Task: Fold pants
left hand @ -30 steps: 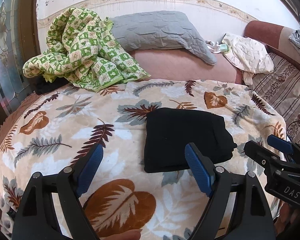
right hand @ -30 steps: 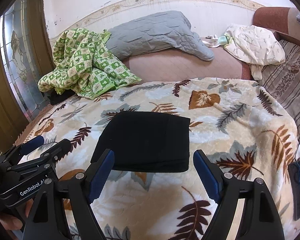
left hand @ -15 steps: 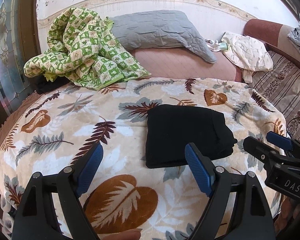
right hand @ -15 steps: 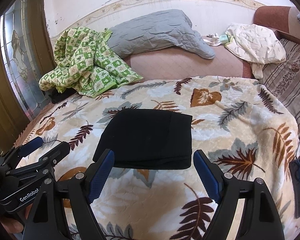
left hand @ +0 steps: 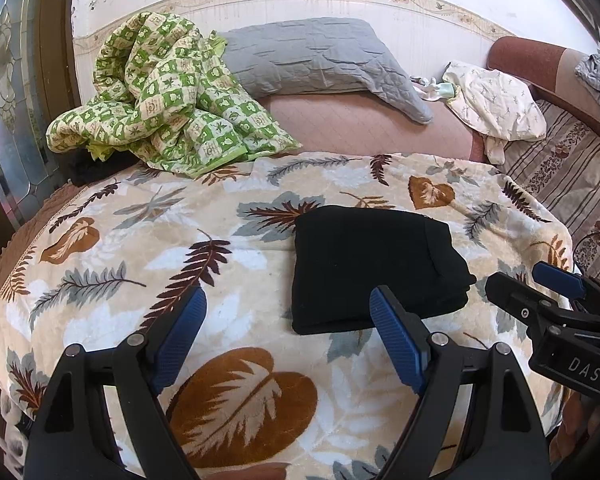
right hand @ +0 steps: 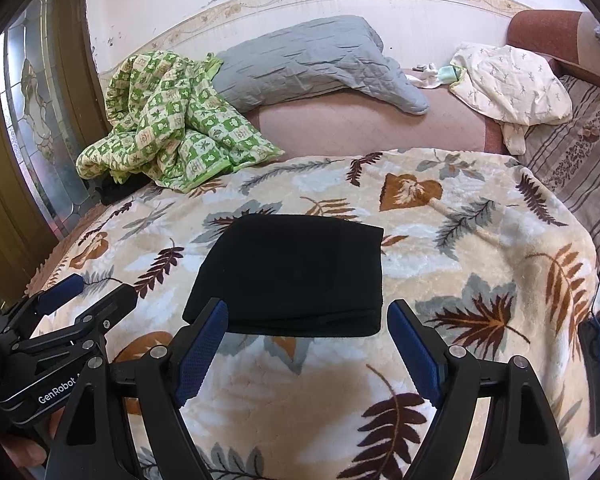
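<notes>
Pants (left hand: 374,268) lie folded into a compact black rectangle on the leaf-print blanket (left hand: 148,264), roughly mid-bed, near the front edge. Looks like the folding is basically done; the step in hand reads as backing off and leaving the stack tidy.

Left hand-held gripper (left hand: 288,326): released, fingers spread wide, nothing between them, hovering above the blanket just short of the pants' near-left corner. Right hand-held gripper (right hand: 308,338): also released and empty, fingers straddling the near edge of the pants (right hand: 296,272) w/o touching, as far as I can tell.

To finish well:
- Lift both straight up and back; don't drag a finger pad (left hand: 398,346) over the near edge, since the layers there are loose and would peel open.
- Right side of the stack looks stepped, w/ layers slightly offset. If tidying, press flat from above w/ closed fingers rather than pinching.
- Blanket is plush, so any push sideways prob. bunches it and shifts the stack.

Green checked quilt (left hand: 168,96) and grey pillow (left hand: 320,58) sit well apart at the back, no interference.
</notes>
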Available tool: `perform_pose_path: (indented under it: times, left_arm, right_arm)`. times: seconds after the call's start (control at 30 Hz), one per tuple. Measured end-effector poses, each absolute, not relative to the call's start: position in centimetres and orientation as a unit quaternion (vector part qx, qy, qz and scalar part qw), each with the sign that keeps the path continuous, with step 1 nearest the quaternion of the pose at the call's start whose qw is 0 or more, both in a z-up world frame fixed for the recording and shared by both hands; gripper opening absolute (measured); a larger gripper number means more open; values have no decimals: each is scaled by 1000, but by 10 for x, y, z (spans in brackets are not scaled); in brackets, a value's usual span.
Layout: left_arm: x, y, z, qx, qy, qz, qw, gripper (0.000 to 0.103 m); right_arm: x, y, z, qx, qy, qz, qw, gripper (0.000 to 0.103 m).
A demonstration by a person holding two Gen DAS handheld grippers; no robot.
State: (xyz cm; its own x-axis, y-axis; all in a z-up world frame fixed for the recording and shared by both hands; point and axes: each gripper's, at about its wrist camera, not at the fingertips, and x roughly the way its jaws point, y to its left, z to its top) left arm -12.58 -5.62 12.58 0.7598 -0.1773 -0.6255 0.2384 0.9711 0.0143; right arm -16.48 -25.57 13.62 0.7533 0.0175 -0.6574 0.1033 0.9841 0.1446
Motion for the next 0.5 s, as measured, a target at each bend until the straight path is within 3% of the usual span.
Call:
perform_pose_path:
  times: [0.5]
  left_arm:
    - [-123, -55, 121, 43, 335, -115, 934, 84]
  right_arm:
    - [-163, -255, 129, 88, 360, -22, 929, 83]
